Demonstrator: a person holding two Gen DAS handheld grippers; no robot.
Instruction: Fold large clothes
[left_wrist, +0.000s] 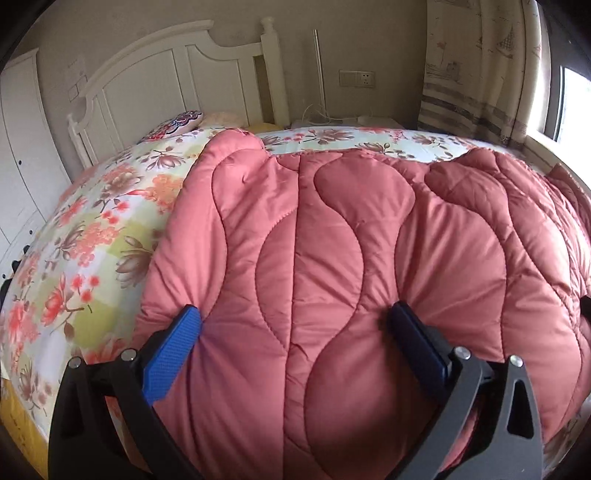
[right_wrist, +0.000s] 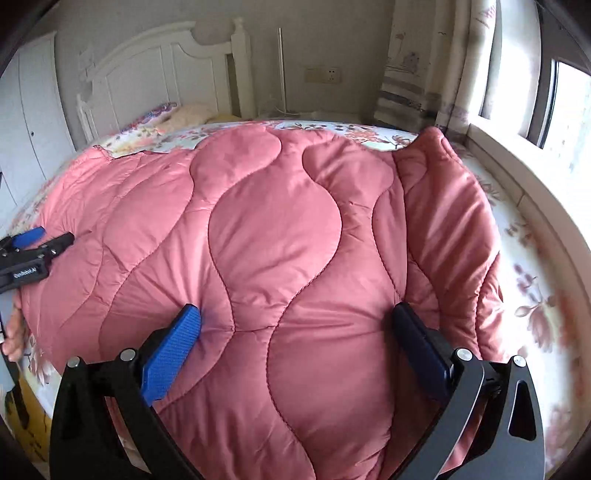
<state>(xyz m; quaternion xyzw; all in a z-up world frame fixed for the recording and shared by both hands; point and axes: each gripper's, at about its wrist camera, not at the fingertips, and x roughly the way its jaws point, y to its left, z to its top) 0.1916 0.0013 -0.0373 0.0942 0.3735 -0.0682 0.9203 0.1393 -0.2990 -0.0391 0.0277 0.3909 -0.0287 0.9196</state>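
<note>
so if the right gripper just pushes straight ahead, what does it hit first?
The pink quilt. The right gripper is open with quilt bulging between its fingers, seemingly already touching. Going on, it would press deeper into the padding; depth is unclear.

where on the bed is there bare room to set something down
Bare floral sheet lies left of the pink quilt, a strip between its far edge and the headboard, and a band toward the window sill. The middle is all quilt.

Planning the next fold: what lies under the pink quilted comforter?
Under the pink quilted comforter lies a floral-print bedsheet, showing around its edges. Anything beneath its middle is covered.
</note>
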